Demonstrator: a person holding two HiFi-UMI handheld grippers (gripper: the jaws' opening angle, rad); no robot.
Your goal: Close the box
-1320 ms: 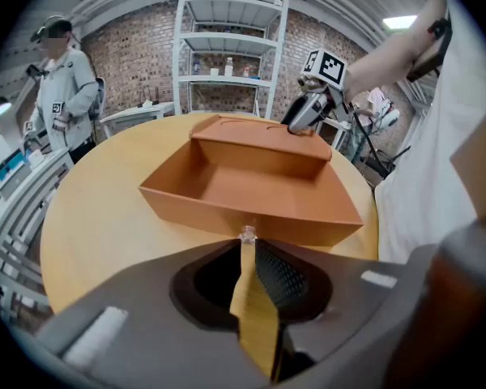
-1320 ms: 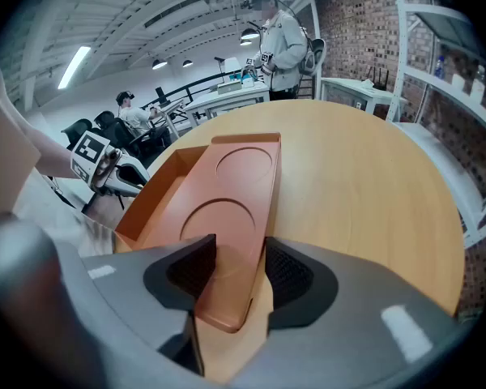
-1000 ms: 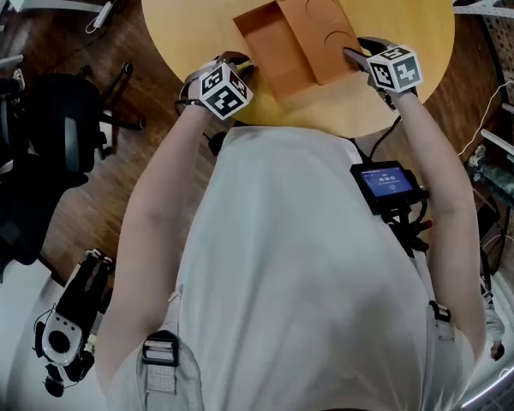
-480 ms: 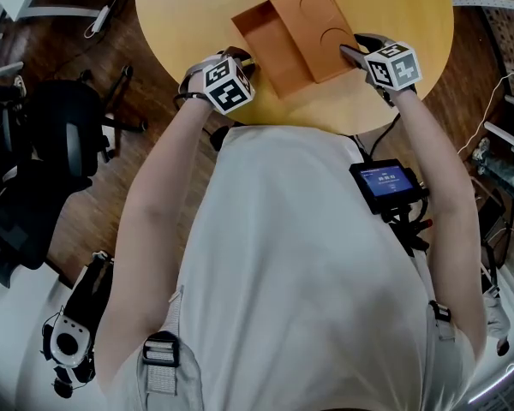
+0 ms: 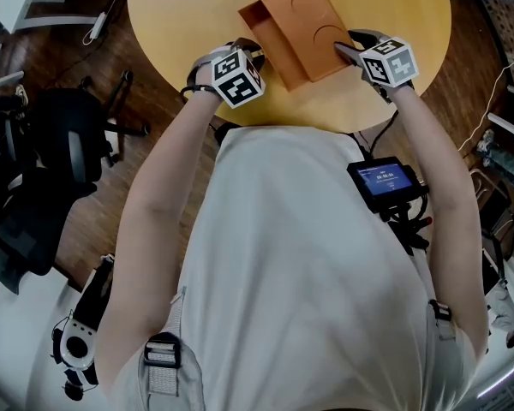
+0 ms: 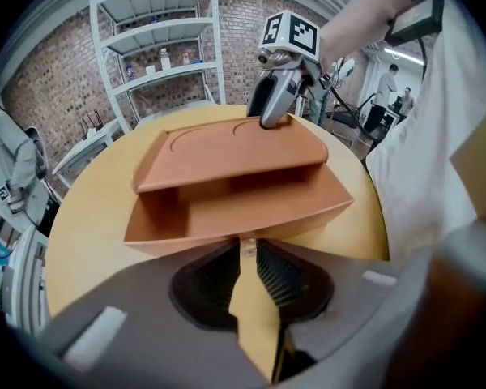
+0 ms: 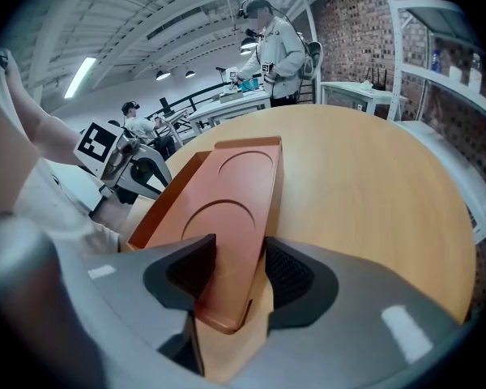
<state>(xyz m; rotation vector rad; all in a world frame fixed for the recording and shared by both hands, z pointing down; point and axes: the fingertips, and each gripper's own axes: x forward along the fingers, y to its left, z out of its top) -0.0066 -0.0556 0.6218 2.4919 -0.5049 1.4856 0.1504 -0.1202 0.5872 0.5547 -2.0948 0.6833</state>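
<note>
The orange box (image 5: 261, 17) sat near the person's edge of the round wooden table (image 5: 403, 92), its tray open along a strip on the left. The lid (image 5: 311, 26), marked with two circular recesses, covered the rest of it. In the left gripper view the lid (image 6: 231, 148) stood above the tray's near wall, with a dark gap showing beneath its front edge. The right gripper (image 5: 343, 52) was clamped on the lid's near right corner, and its own view showed the lid (image 7: 231, 217) pinched between both pads. The left gripper (image 6: 245, 248) had its jaws drawn together at the tips with nothing between them, the tips right against the tray's near outer wall. A small lit screen (image 5: 383, 181) hung on the person's chest.
</note>
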